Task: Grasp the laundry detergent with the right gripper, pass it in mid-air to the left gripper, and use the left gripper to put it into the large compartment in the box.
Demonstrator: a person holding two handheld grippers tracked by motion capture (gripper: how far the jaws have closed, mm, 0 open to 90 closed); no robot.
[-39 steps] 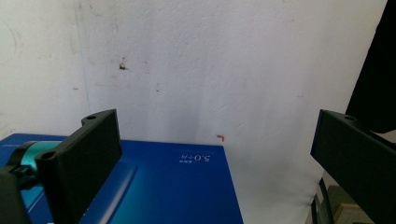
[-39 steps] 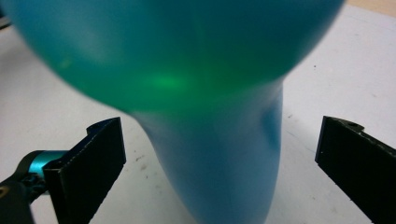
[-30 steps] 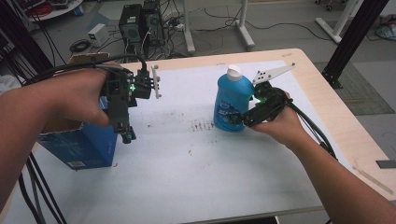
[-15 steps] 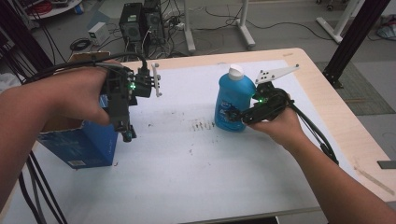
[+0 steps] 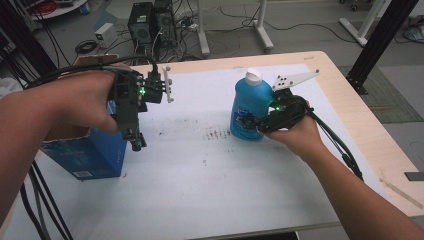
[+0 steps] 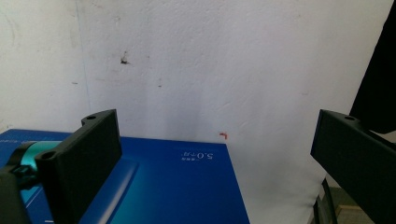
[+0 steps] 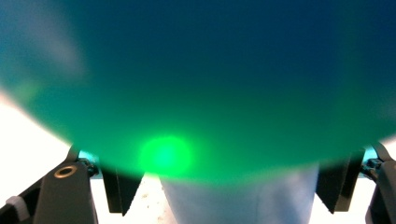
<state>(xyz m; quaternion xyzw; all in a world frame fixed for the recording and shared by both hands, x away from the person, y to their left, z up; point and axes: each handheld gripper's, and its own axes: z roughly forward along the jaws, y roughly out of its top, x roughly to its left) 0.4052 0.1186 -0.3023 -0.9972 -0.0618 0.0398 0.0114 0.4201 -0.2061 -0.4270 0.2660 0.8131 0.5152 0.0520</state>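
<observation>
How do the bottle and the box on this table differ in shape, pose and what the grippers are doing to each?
The bottle is rounded with a white cap; the box is flat-sided. The bottle stands upright mid-table; the box sits at the left edge. The right gripper has been closing around the bottle; the left gripper hangs open over the box, holding nothing. Both are blue.

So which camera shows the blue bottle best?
The high view: the whole bottle stands upright, white cap on top, right gripper around it. The right gripper view gives a blurry blue-green close-up.
</observation>
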